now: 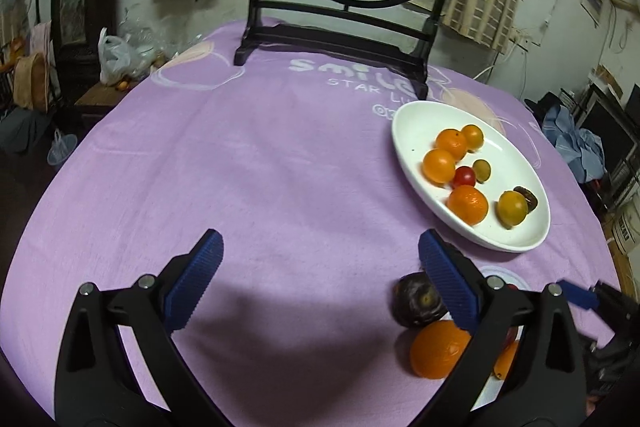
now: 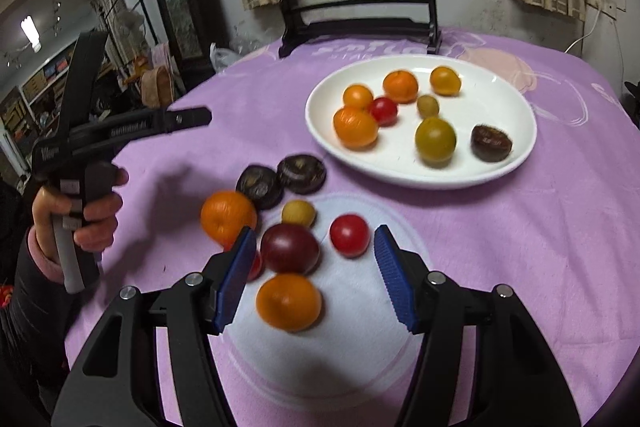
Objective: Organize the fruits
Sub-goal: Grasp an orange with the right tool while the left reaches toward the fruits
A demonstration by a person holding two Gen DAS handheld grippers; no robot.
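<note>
A plate [image 2: 500, 169] sits on the table [image 2: 540, 247], in front of a screen stand [image 2: 360, 23] at the far edge. Eight fruits [image 2: 355, 129] lie in the plate, most toward its left half, one chestnut [image 2: 491, 143] at its right. Nearer, a loose cluster [image 2: 290, 247] of fruits lies on the cloth, before and left of the plate. Two chestnuts [image 2: 301, 173] lie side by side at the cluster's back, nearest the plate. An orange [image 2: 228, 217] lies at its left, a tomato [image 2: 349, 233] at its right, another orange [image 2: 289, 302] at the front.
</note>
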